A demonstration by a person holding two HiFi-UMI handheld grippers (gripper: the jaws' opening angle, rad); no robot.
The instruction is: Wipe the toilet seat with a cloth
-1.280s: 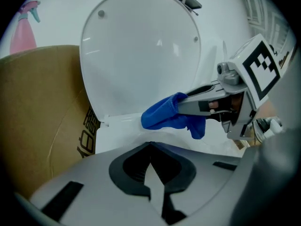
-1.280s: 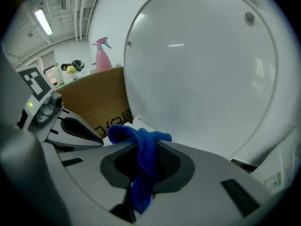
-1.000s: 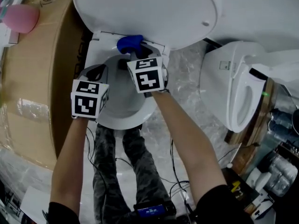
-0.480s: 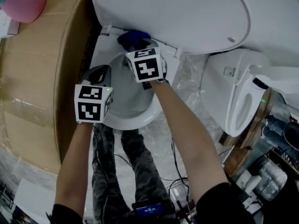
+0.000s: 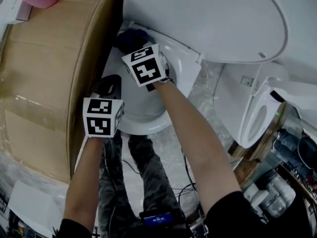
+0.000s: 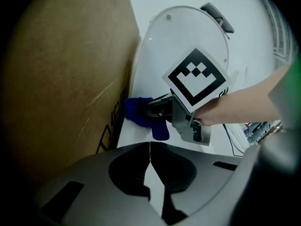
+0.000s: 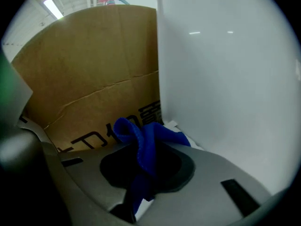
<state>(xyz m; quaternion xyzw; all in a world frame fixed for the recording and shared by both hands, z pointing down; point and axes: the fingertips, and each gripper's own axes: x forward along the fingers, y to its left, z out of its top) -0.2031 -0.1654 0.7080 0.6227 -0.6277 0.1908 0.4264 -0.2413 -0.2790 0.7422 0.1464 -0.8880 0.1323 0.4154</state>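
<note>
We have the blue cloth (image 7: 146, 142) down at the rear left corner of the toilet seat (image 5: 181, 58), tucked between the raised lid (image 5: 208, 14) and the cardboard box (image 5: 44, 78). Our worry is that the bunched cloth snags in the narrow gap by the box and drags out of its pinch. A knock from our hand could also tip the lid down. Our right gripper (image 7: 141, 182) is clamped on a fold of the cloth. Our left gripper (image 6: 149, 149) has its jaws together on nothing and hangs near the front of the bowl (image 5: 143, 120)
</note>
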